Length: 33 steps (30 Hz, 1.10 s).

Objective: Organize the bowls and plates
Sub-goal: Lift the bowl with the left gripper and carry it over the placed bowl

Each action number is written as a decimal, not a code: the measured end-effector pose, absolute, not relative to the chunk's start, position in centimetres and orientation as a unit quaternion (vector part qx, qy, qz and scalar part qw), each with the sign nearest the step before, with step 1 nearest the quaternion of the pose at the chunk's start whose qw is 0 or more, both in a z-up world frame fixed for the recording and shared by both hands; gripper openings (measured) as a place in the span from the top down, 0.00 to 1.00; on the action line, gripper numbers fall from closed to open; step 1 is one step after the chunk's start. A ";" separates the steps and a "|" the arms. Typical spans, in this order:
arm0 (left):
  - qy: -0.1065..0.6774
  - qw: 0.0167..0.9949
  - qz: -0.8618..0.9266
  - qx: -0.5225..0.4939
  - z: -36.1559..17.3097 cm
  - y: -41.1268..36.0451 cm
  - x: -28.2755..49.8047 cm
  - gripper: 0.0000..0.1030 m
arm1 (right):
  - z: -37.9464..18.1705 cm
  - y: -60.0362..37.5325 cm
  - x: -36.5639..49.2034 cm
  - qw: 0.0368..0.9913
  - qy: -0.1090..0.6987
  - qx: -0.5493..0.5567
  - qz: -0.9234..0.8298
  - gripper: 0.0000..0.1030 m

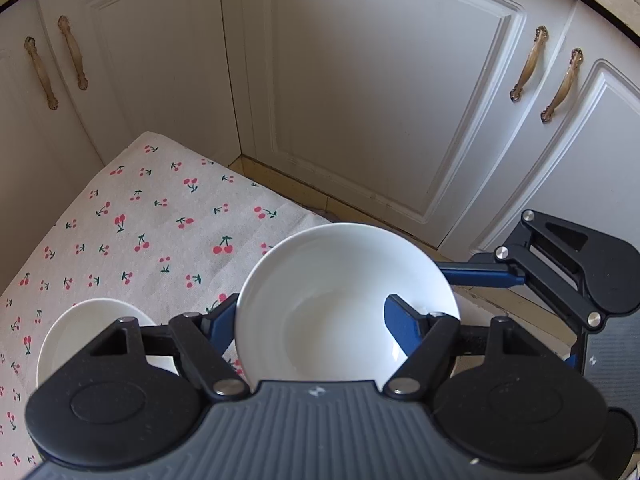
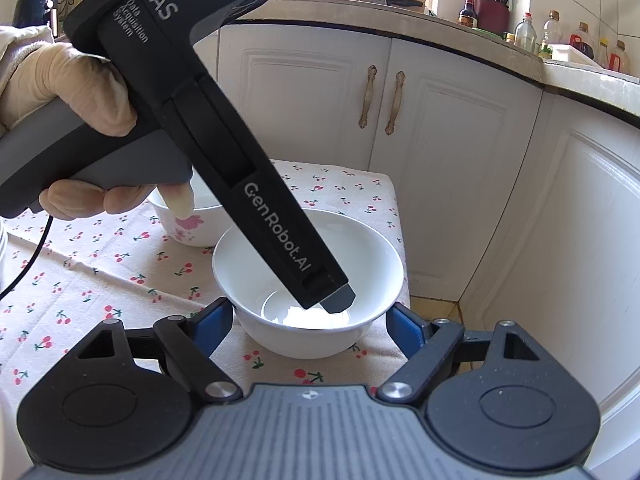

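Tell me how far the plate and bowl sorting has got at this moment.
Nothing looks stacked yet. In hand: the left gripper straddles one wall of the plain white ceramic bowl, one finger inside it and one outside, at the edge of the cherry-print tablecloth. The right gripper sits open around that bowl. Left: the flower-printed white bowl behind it stands apart.

Home kitchen: white panelled cabinet doors (image 2: 312, 92) with ornate brass handles (image 2: 394, 102), beige stone countertop (image 2: 480, 38) bearing oil and sauce bottles (image 2: 525, 33)
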<state>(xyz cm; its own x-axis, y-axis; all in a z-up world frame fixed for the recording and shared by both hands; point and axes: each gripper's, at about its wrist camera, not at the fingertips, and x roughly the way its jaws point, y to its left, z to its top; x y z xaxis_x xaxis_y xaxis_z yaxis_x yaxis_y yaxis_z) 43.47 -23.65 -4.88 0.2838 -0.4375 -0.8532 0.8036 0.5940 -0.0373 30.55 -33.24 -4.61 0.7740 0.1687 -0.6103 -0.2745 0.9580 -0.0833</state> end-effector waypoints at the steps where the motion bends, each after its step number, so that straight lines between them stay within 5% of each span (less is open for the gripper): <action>1: 0.444 0.775 -0.400 0.206 -4.7 -23.6 43.2 0.27 | -4.5 -33.0 30.3 0.938 0.315 -0.087 0.118 0.16; 33: 0.410 0.804 -0.383 0.197 1.9 -17.8 31.0 0.27 | 2.2 -28.0 19.8 0.934 0.300 -0.117 0.157 0.16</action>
